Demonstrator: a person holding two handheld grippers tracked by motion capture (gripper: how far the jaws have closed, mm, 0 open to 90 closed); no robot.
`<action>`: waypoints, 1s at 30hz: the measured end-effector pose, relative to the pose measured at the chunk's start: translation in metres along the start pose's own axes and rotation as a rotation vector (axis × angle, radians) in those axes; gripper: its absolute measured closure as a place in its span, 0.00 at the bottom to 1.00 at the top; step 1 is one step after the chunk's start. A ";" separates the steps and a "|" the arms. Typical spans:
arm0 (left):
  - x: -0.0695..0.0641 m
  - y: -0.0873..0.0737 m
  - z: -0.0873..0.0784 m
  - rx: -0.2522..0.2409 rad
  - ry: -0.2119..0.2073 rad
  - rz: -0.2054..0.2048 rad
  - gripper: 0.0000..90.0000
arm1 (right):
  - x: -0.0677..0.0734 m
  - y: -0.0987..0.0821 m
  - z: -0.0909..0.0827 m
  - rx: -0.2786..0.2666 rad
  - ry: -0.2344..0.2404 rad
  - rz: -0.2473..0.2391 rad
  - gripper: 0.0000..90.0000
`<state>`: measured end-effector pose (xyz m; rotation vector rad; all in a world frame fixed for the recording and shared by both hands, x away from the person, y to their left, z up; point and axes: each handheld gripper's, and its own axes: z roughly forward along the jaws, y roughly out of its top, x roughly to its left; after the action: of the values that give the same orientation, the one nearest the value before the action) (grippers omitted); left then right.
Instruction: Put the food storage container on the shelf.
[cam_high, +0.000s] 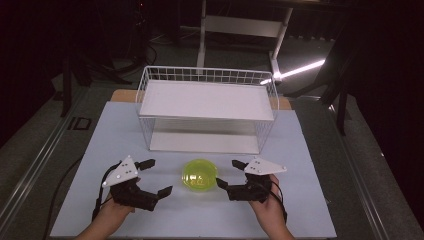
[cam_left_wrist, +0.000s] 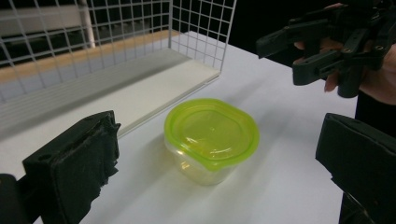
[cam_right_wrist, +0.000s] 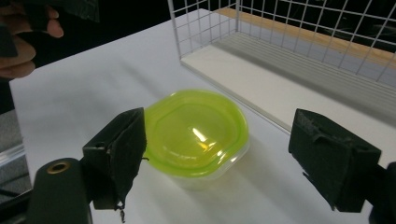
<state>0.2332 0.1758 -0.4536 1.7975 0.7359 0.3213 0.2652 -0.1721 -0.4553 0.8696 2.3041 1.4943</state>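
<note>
Left tongs: spread wide, grasping nothing.
Right tongs: released, beside container.
Container: on table.

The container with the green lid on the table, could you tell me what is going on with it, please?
A person holds a two-jaw gripper in each hand at a white table. The small clear container with its green lid on sits in front of a white wire shelf rack. The left gripper and the right gripper flank it, both open. Neither grips the container, which stands on the table between them.
</note>
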 end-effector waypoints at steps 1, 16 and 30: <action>0.001 0.001 0.003 0.002 0.001 -0.008 0.00 | -0.001 0.000 0.002 0.008 -0.002 0.011 0.21; 0.019 -0.014 0.058 0.092 0.011 -0.139 0.00 | -0.018 -0.004 0.032 0.078 -0.017 0.134 0.16; 0.032 -0.026 0.076 0.189 0.041 -0.342 0.19 | -0.015 -0.019 0.051 0.126 -0.051 0.156 0.45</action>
<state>0.2909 0.1434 -0.5089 1.8048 1.1145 0.0622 0.2963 -0.1495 -0.4963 1.1311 2.3618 1.3800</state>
